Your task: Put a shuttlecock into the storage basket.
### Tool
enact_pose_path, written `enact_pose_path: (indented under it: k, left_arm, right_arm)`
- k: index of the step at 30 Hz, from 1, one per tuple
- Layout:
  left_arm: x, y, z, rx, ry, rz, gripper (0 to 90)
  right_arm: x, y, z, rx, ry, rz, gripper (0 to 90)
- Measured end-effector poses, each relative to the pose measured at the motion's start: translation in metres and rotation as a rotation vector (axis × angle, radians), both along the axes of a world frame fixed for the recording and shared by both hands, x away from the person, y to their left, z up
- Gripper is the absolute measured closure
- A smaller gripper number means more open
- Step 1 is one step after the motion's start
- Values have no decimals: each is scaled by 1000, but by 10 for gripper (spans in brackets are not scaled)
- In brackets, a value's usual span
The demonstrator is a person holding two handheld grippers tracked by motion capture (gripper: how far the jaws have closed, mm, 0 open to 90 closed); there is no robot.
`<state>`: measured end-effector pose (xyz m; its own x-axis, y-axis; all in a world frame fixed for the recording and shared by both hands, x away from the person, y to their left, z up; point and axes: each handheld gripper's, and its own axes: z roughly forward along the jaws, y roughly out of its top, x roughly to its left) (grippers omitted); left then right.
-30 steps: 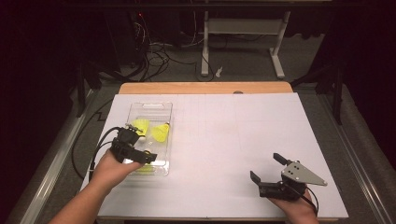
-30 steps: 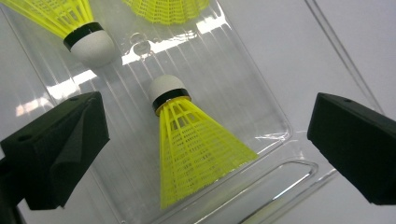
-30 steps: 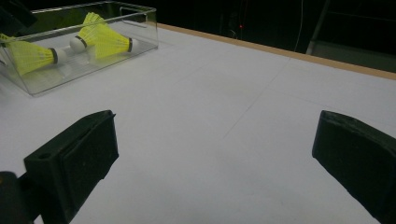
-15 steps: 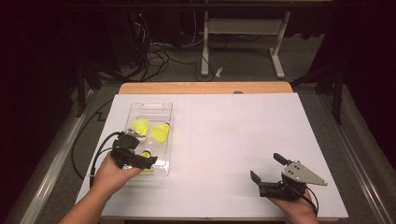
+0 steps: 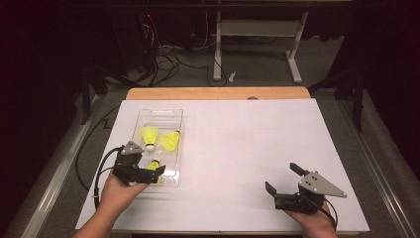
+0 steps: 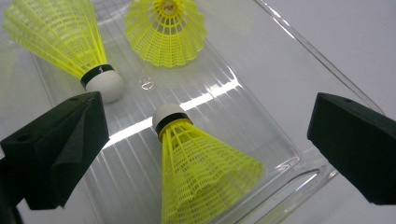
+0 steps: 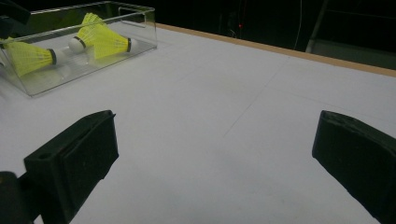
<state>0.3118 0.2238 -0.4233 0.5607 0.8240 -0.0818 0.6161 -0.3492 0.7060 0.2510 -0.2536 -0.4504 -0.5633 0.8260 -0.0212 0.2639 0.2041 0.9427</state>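
— With jaws spread wide over the near end of the clear tray (image 5: 174,148), how best to take the nearest shuttlecock (image 6: 201,168)?

— Go for the cork end, not the skirt. Skirt is open mesh, likely to flex and spring out. Cork is white with a black band, firmer; probably the surer bite.

— Position of left gripper (image 5: 144,172) relative to it?

— Hanging above, nothing held. Left gripper view: shuttlecock lying on its side on the ribbed tray floor, between the two jaws, a little closer to the left one, cork pointing away, skirt toward the camera. Not touching either jaw yet.

— So what adjustment?

— Reach slightly forward so the pads straddle the cork band, lower until just clear of the tray floor, then close slowly. Mind the near tray wall; looks close to the right jaw.

— Neighbours?

— Second shuttlecock (image 6: 70,44) lying farther in, its cork near the left jaw tip. Third shuttlecock (image 6: 166,30) at the far side, skirt facing the camera. Risk of nudging the second one on the way down; keep the left jaw inboard of it.

— Right gripper (image 5: 293,187)?

— Resting low near the front right of the white table (image 5: 247,148), jaws wide apart, empty, well apart from the tray. Idle; no role judged for this grasp.
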Motion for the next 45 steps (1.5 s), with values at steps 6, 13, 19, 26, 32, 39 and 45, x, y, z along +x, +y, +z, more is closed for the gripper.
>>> enact_pose_path:
  k: [6,13,19,26,32,39,45]
  left_arm:
    - [-12,2,-5,-34,-104,-13,7]
    - [-24,5,-5,-117,-199,-47,1]
    - [-35,9,-4,-174,-277,-92,1]
    - [-43,20,-4,-257,-317,-136,1]
    - [-47,18,-9,-189,-310,-147,1]
    - [-51,21,-12,-229,-288,-140,1]
    - [-51,23,-11,-218,-302,-116,1]
  right_arm:
    - [-1,1,0,1,-7,-7,7]
    - [0,1,-1,11,-6,-34,6]
    - [-1,4,-1,10,-11,-53,6]
    - [-4,6,4,28,-46,-63,2]
    - [-10,3,12,53,-96,-75,1]
    - [-13,-1,15,67,-116,-81,1]
    - [-11,-1,15,64,-114,-81,1]
